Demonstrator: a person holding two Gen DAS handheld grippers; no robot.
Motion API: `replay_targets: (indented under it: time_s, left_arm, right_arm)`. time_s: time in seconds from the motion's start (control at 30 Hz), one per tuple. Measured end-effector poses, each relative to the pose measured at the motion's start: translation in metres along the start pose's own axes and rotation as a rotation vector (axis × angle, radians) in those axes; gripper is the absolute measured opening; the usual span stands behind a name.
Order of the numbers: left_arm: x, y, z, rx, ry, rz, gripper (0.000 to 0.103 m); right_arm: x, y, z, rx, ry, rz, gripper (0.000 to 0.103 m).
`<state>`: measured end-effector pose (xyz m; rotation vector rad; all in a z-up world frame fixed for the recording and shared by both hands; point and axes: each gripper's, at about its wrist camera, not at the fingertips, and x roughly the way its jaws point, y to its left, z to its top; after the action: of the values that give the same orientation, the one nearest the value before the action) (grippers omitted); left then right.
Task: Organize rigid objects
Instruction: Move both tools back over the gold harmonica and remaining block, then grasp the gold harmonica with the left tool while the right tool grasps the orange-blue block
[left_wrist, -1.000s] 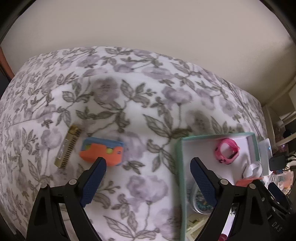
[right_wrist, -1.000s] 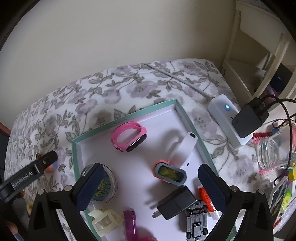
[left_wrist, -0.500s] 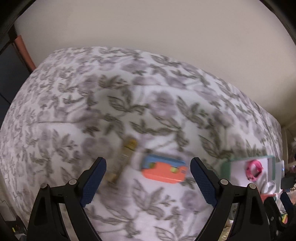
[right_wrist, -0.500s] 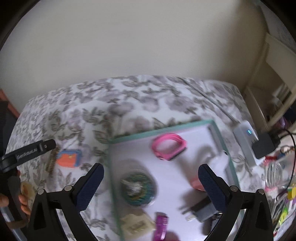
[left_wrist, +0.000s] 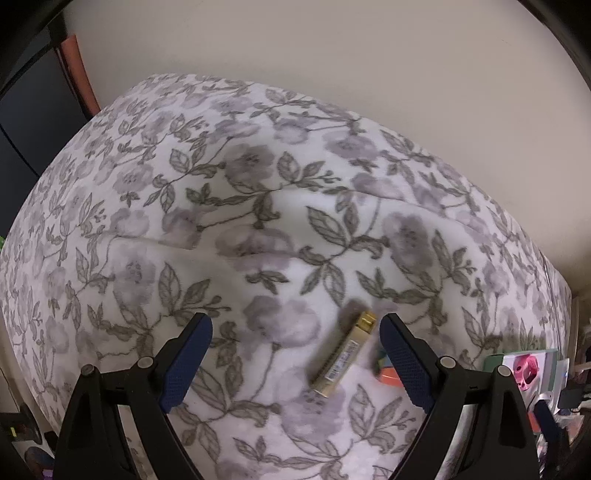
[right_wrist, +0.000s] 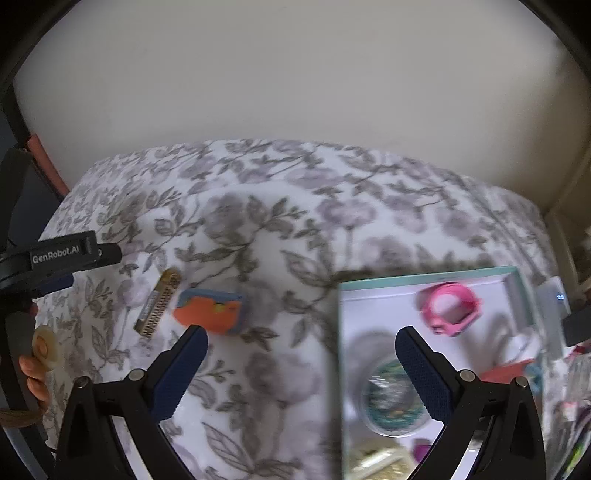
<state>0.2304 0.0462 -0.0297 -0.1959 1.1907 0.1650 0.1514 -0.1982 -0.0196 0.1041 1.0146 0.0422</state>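
Note:
A gold rectangular stick (left_wrist: 344, 354) lies on the floral cloth (left_wrist: 258, 221), between my left gripper's (left_wrist: 295, 360) open fingers, nearer the right one. An orange-and-blue block (left_wrist: 388, 373) peeks out behind that right finger. In the right wrist view the stick (right_wrist: 158, 302) and the block (right_wrist: 210, 311) lie side by side, left of the teal-rimmed box (right_wrist: 340, 332). My right gripper (right_wrist: 301, 369) is open and empty, straddling the box's left edge. The left gripper's side (right_wrist: 62, 254) shows at far left.
The box holds a pink watch band (right_wrist: 448, 308), a round clear case (right_wrist: 393, 397) and other small items. A white charger (right_wrist: 554, 295) lies beyond its right side. A wall runs behind the cloth-covered surface. A dark cabinet (left_wrist: 26, 122) stands at left.
Both grippers have swung left. The stick and block have shifted right in the left wrist view; the box has moved right in the right wrist view. Both grippers stay open.

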Motion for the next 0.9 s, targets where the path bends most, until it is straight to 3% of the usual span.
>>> replay_targets:
  time_s: [0.23, 0.4, 0.7, 0.9]
  left_arm:
    - [0.011, 0.004, -0.001, 0.014, 0.031, -0.007, 0.092]
    - [0.026, -0.004, -0.005, 0.059, 0.077, -0.027, 0.092]
    - [0.048, -0.012, -0.014, 0.092, 0.153, -0.06, 0.092]
    - [0.054, -0.012, -0.015, 0.109, 0.161, -0.051, 0.092]
  right_arm:
    - [0.024, 0.03, 0.001, -0.036, 0.013, 0.046, 0.103]
    - [0.052, 0.046, -0.008, -0.108, 0.064, 0.018, 0.103]
    - [0.091, 0.045, -0.015, -0.132, 0.115, -0.018, 0.103]
    - [0.095, 0.046, -0.008, -0.154, 0.085, -0.018, 0.103]
